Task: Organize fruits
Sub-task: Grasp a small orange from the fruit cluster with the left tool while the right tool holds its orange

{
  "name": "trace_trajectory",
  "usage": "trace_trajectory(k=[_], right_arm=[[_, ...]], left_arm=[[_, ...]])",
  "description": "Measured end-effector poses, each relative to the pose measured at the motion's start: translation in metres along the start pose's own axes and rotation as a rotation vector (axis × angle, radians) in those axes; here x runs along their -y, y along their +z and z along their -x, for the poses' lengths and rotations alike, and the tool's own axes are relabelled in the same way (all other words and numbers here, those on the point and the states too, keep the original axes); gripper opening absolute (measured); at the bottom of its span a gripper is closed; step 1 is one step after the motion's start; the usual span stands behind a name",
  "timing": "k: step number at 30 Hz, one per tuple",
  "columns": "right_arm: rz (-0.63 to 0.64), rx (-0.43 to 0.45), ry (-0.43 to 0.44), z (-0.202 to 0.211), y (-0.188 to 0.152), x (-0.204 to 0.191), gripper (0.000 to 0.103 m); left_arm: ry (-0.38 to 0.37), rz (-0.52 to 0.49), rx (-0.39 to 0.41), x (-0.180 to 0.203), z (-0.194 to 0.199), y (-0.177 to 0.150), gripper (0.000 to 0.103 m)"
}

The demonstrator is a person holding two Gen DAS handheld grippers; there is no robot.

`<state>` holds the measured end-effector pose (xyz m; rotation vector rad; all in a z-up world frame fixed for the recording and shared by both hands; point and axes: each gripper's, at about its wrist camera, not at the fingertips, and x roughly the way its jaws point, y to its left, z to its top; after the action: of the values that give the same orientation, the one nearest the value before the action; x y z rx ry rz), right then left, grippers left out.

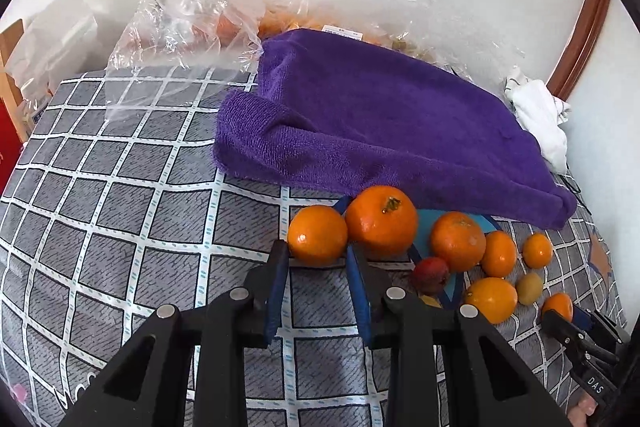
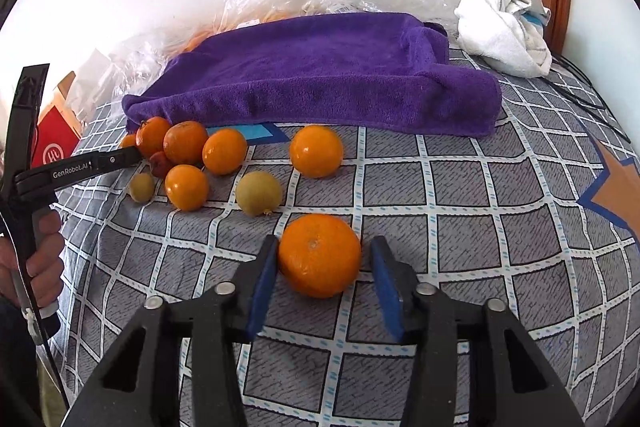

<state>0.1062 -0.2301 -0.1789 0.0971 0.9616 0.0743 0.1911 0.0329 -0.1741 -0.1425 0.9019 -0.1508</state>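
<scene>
Left wrist view: left gripper [image 1: 318, 259] at 6 o'clock, jaws wide apart, tips bracketing the nearest orange [image 1: 317, 235] at centre; whether the pads touch it, cannot tell. A bigger orange [image 1: 382, 219] with a stem touches it at 3 o'clock. Purple towel [image 1: 380, 123] covers 12 to 3 o'clock, its front edge overhanging the fruit row. Fruit cluster runs 3 to 5 o'clock: seven orange fruits counted, one small red fruit [image 1: 431, 274], one small green-yellow fruit [image 1: 529, 287]. Checked cloth [image 1: 132, 195] lies bare from 7 to 10 o'clock, open room there, dropping away at the left edge. Clear plastic bags [image 1: 180, 27] at 11 o'clock. The right gripper shows at 4 o'clock by the frame edge.

Right wrist view: right gripper [image 2: 324, 257] at 6 o'clock, jaws wide, a large orange [image 2: 319, 255] between them; left pad touching or nearly so, right pad apart with a gap. Seven orange fruits counted in all, two green-yellow ones, one red [image 2: 161, 163]. Six oranges sit from 9 to 12 o'clock near the towel's front edge; the bigger green-yellow fruit [image 2: 259, 193] is just above the gripper. Bare cloth from 1 to 5 o'clock. White rag [image 2: 504, 27] at 1 o'clock. The left gripper and a hand [image 2: 40, 251] at 9 o'clock.
</scene>
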Motion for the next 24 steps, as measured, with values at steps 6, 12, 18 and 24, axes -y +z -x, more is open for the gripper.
trace_trajectory(k=[6,12,18,24], right_arm=[[0.007,0.001,0.006,-0.002,0.003,-0.005,0.04],[-0.011,0.006,-0.01,0.0,0.005,0.0,0.04],[-0.018,0.008,0.0,0.006,0.006,0.004,0.04],[-0.023,0.016,0.002,0.008,0.005,0.005,0.04]], left_arm=[[0.01,0.0,0.019,-0.005,0.014,0.0,0.028],[0.007,-0.001,0.025,-0.009,0.025,-0.004,0.028],[-0.026,0.05,-0.031,-0.013,0.013,-0.011,0.031],[-0.006,0.049,-0.03,-0.012,0.014,-0.021,0.031]])
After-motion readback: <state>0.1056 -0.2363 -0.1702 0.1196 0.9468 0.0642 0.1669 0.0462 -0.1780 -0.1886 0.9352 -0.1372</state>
